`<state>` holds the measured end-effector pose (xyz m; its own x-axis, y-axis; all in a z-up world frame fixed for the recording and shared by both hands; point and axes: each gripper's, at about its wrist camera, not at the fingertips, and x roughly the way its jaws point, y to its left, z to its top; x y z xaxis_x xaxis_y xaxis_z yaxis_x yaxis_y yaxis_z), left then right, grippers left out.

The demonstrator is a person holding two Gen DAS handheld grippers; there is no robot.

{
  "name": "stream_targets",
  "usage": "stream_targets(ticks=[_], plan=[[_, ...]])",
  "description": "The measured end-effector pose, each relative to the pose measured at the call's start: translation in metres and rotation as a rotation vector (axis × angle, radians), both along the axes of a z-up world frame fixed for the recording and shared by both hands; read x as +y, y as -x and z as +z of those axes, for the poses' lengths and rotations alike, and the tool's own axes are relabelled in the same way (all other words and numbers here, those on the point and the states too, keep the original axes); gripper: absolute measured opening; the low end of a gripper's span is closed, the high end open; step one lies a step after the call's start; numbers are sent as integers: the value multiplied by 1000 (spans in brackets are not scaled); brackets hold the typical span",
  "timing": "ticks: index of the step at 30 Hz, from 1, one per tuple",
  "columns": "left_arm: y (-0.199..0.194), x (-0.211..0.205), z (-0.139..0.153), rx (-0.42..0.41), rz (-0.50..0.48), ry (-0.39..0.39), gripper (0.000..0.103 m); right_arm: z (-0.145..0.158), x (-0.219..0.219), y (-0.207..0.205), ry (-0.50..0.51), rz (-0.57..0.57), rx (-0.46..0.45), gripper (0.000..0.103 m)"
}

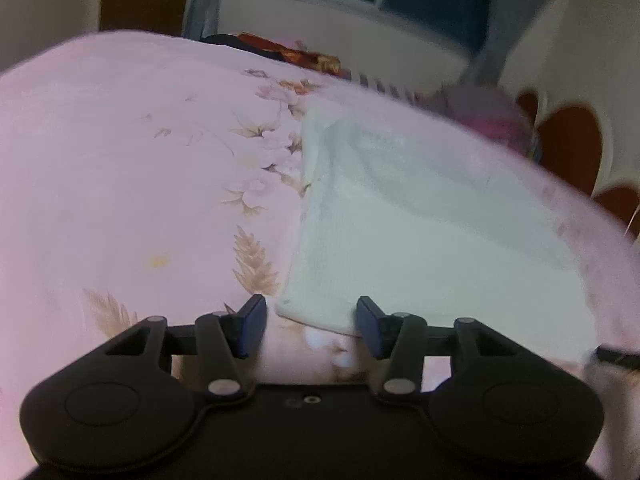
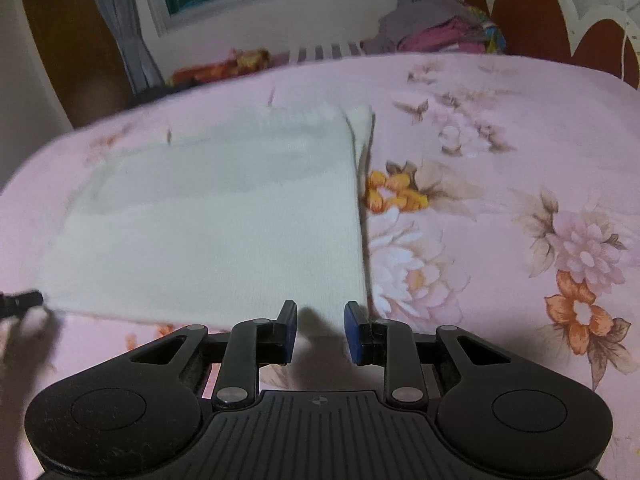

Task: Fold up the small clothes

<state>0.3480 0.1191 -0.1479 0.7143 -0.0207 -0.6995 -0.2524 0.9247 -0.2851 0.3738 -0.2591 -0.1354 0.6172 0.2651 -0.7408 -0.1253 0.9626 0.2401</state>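
Observation:
A white knit garment lies flat, folded into a rough rectangle, on a pink floral bedsheet. My left gripper is open at the garment's near left corner; the hem lies between the fingers, which do not press on it. My right gripper is open more narrowly at the near right corner, with the hem and a shadow in the gap. Each view catches the other gripper's dark tip at the frame edge, beside the hem.
A pile of purple and grey clothes sits at the far side by the scalloped brown headboard. An orange patterned cloth lies at the bed's far edge, below a window and a grey curtain.

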Motion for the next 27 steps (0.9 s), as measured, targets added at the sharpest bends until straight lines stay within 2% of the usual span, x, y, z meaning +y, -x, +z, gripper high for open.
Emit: stream_targets(ticks=[2, 3, 5, 9, 12, 19, 22, 24, 27], plan=[[9, 1, -1, -29, 19, 107, 44, 6, -2, 4, -29, -6, -35, 23], [12, 3, -6, -35, 37, 181, 41, 10, -2, 5, -42, -3, -50, 0], [12, 8, -24, -23, 84, 358, 36, 15, 0, 4, -92, 4, -52, 0], [10, 16, -51, -99, 195, 580, 36, 25, 13, -5, -125, 38, -64, 0], [1, 19, -61, -142, 241, 619, 29, 29, 27, -20, -135, 66, -64, 0], [-22, 15, -66, -196, 275, 620, 28, 20, 74, -70, -143, 128, -42, 0], [-29, 18, -66, -185, 294, 633, 22, 16, 94, -89, -152, 149, -34, 0], [-36, 19, -69, -163, 300, 652, 8, 12, 106, -100, -156, 158, -21, 0], [-32, 20, -67, -181, 299, 645, 7, 5, 118, -112, -159, 166, -5, 0]])
